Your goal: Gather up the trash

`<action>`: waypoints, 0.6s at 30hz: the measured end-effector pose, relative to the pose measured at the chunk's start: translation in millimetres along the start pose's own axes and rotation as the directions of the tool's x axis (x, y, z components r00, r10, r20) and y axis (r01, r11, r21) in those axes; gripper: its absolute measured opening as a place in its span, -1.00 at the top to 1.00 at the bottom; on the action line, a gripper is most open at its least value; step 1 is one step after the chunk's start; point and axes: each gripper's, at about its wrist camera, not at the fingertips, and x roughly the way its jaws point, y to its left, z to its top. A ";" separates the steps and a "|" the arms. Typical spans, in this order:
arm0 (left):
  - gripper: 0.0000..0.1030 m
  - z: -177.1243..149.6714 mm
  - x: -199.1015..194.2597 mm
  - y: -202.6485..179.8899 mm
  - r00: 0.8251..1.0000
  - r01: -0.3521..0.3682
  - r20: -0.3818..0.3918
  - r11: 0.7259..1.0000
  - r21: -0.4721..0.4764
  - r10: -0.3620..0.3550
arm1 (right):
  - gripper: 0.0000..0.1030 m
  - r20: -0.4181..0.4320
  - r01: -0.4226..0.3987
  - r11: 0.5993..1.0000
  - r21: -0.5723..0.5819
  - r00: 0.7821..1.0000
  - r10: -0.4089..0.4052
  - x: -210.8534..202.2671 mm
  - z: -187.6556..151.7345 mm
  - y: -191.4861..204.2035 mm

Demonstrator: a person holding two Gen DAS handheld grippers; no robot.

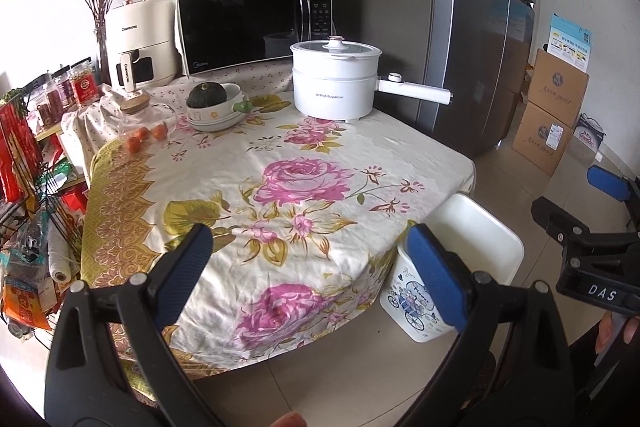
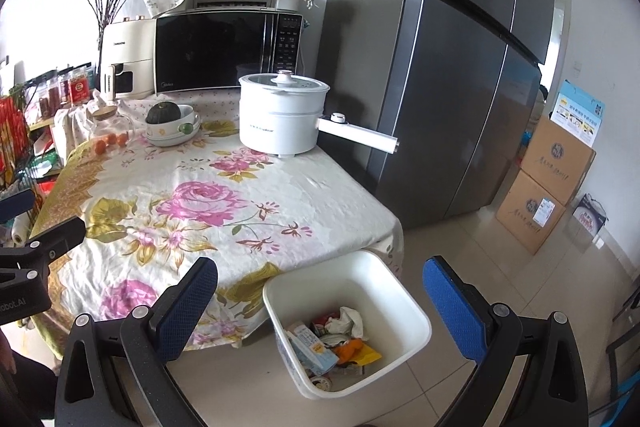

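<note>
Both my grippers, left (image 1: 310, 265) and right (image 2: 320, 301), gape wide, holding nothing. Trash bin (image 2: 416, 311) below right one, beside table (image 2: 224, 187); wrappers (image 2: 332, 343) inside.

Both tongs are black plastic frames with triangular cut-outs and round silver rivets at the pivots. Each finger carries a blue, finely cross-hatched rubber pad (image 1: 438, 273). The right tongs (image 1: 576, 203) bear white "DAS" lettering; the left tongs (image 2: 28, 251) show white letters ending "obot.AI".
</note>
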 end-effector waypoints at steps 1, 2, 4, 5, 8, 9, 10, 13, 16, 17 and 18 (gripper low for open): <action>-0.90 -0.2 -0.5 0.2 1.000 -0.001 0.000 1.000 0.001 0.001 | -1.00 0.001 0.000 1.000 0.002 1.000 0.000 -0.2 -0.5 -0.2; -0.90 -0.1 -0.9 0.3 1.000 -0.001 0.002 1.000 0.000 0.001 | -1.00 0.002 0.000 1.000 0.005 1.000 0.000 -0.6 -0.6 -0.8; -0.90 -0.4 -2.3 0.2 1.000 -0.002 0.004 1.000 0.001 0.002 | -1.00 0.009 -0.001 1.000 0.012 1.000 0.001 -2.4 -0.7 -2.4; -0.90 0.0 -2.1 0.2 1.000 -0.003 0.005 1.000 0.001 0.003 | -1.00 0.011 -0.002 1.000 0.014 1.000 0.002 -3.2 -0.9 -2.6; -0.90 -0.2 -2.7 -0.8 1.000 -0.004 0.006 1.000 0.001 0.004 | -1.00 0.011 -0.003 1.000 0.017 1.000 0.003 -3.5 -1.5 -3.1; -0.90 -0.2 -2.4 -0.8 1.000 -0.003 0.003 1.000 0.001 0.003 | -1.00 0.010 -0.004 1.000 0.017 1.000 0.004 -3.8 -1.5 -3.2; -0.90 -0.2 -2.1 -0.9 1.000 -0.002 0.000 1.000 0.002 0.002 | -1.00 0.010 -0.005 1.000 0.017 1.000 0.005 -4.0 -1.5 -3.2; -0.91 0.2 -0.9 -1.1 1.000 0.005 -0.006 1.000 0.001 -0.005 | -1.00 0.012 -0.002 1.000 0.015 1.000 0.002 -5.2 -1.8 -3.1; -0.91 0.5 -1.1 -1.7 1.000 0.007 -0.004 1.000 0.002 -0.007 | -1.00 0.010 -0.004 1.000 0.017 1.000 0.004 -4.7 -1.7 -3.1; -0.91 0.6 -0.8 -2.1 1.000 0.009 -0.005 1.000 0.004 -0.009 | -1.00 0.010 -0.004 1.000 0.016 1.000 0.004 -4.5 -1.6 -3.0; -0.91 0.6 -0.4 -2.0 1.000 0.010 -0.006 1.000 0.005 -0.010 | -1.00 0.011 -0.003 1.000 0.016 1.000 0.003 -4.3 -1.5 -2.9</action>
